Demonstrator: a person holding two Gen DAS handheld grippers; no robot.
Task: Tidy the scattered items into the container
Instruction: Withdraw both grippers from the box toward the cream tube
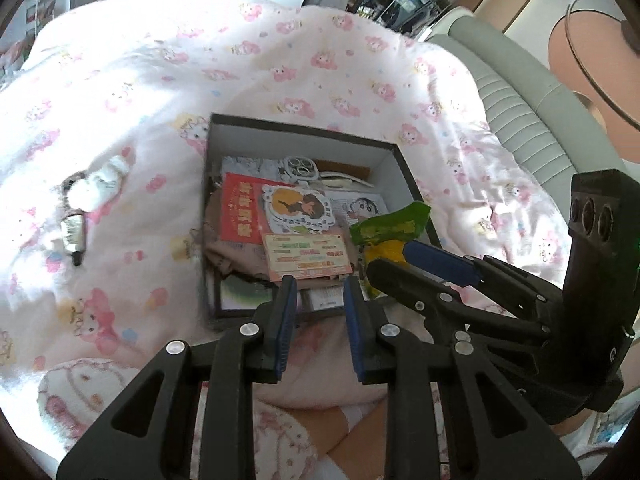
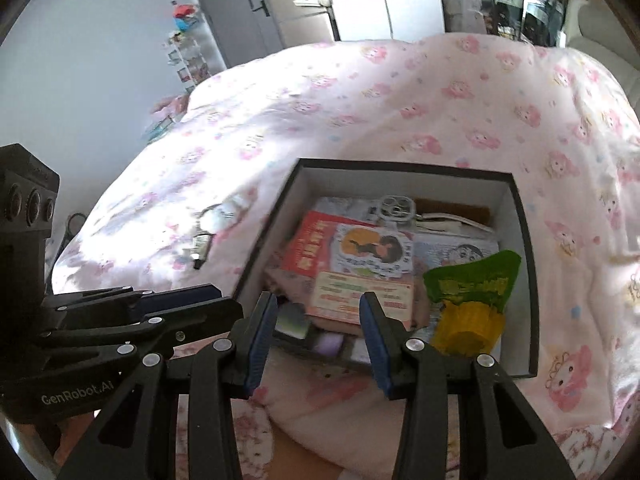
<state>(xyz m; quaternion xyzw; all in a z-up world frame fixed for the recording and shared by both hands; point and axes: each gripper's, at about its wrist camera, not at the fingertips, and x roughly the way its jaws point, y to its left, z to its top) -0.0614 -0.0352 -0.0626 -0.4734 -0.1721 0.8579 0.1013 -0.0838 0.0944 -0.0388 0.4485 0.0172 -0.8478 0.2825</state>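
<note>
A dark box with white inner walls [image 1: 256, 140] [image 2: 516, 216] lies on the pink quilt, holding cards, a red envelope [image 1: 240, 212], stickers and a green-and-yellow packet [image 1: 390, 228] [image 2: 472, 300]. A white fluffy keychain [image 1: 98, 184] [image 2: 218, 216] and a small silver tube [image 1: 74, 232] [image 2: 202, 246] lie on the quilt left of the box. My left gripper [image 1: 320, 304] is open and empty at the box's near edge. My right gripper [image 2: 318, 316] is open and empty over the box's near edge; it also shows in the left wrist view [image 1: 394, 258], beside the packet.
The pink cartoon-print quilt [image 1: 280, 60] covers the bed. A grey padded headboard [image 1: 516, 92] stands at the right. A grey door [image 2: 240, 12] and shelves stand beyond the bed.
</note>
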